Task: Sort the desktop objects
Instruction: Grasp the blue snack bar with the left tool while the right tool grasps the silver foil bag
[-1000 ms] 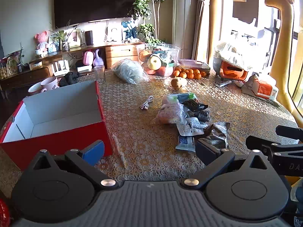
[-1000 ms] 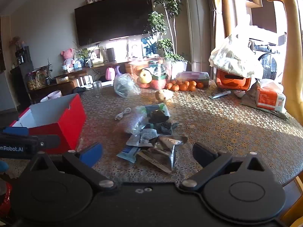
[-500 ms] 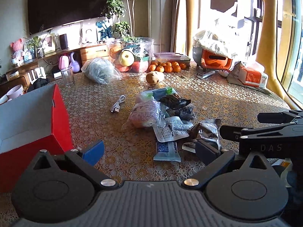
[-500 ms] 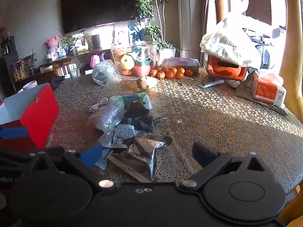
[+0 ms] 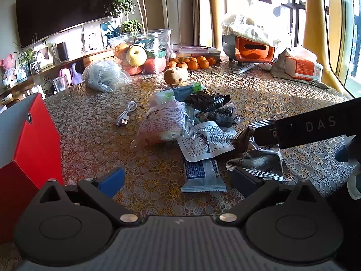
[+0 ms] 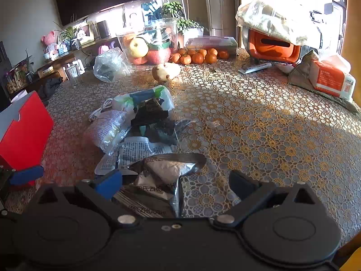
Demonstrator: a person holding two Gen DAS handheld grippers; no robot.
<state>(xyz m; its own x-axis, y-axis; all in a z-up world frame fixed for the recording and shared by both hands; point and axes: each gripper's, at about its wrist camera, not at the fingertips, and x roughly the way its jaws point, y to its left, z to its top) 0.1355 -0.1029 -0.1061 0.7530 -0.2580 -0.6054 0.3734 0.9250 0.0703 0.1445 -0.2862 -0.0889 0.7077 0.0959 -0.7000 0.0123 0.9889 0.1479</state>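
Both grippers spread wide over the wrapper pile: left gripper (image 5: 178, 178) above a blue bar (image 5: 202, 176), right gripper (image 6: 176, 181) straddling a silver pouch (image 6: 167, 174); red box (image 5: 36, 144) at left.

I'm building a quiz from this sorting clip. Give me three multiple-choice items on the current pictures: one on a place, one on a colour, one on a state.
1. Where does the USB cable lie?
A. inside the box
B. on the tablecloth, between the box and the wrapper pile
C. in the fruit tub

2. What colour is the open box outside?
A. red
B. green
C. black

3. How are the right tongs?
A. shut on the glass
B. open, over the silver wrapper
C. shut on the cable

Answers: 1 B, the cable lies on bare cloth left of the pile; 2 A, its outer walls are red; 3 B, both fingers stand apart with the silver wrapper between them.
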